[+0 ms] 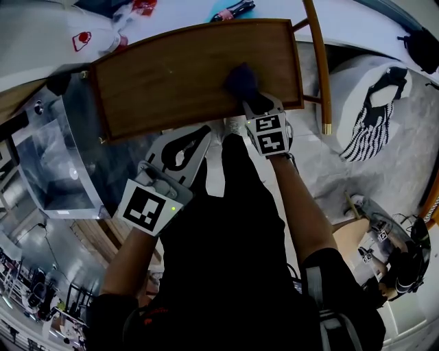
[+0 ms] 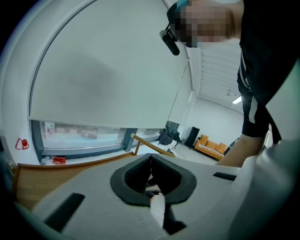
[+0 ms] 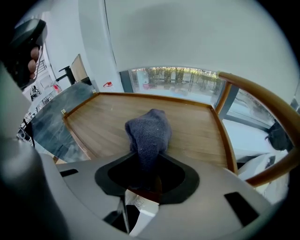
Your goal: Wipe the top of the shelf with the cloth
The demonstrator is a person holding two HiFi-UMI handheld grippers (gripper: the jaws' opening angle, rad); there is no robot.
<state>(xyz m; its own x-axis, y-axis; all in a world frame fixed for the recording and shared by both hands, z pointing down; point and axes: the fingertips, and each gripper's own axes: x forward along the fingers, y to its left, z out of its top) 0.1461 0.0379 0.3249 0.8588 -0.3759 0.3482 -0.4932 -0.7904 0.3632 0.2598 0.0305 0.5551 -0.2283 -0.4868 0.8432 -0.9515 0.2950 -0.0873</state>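
The shelf's wooden top (image 1: 171, 75), with a raised rim, fills the upper middle of the head view. A dark blue cloth (image 1: 240, 79) rests on its right part, near the front edge. My right gripper (image 1: 250, 97) is shut on the cloth. In the right gripper view the cloth (image 3: 149, 131) bulges out of the jaws and presses on the wooden top (image 3: 192, 129). My left gripper (image 1: 208, 131) hovers off the shelf's front edge, left of the right one. In its own view the left gripper (image 2: 150, 161) is shut with nothing in it, tilted up toward a window blind.
A clear box with a dark glassy face (image 1: 58, 161) stands left of the shelf. A curved wooden rail (image 1: 317, 62) runs along the shelf's right side. Beyond it lies a striped bag (image 1: 374, 116) on a white cushion. Small red items (image 1: 144, 5) lie on the window sill behind.
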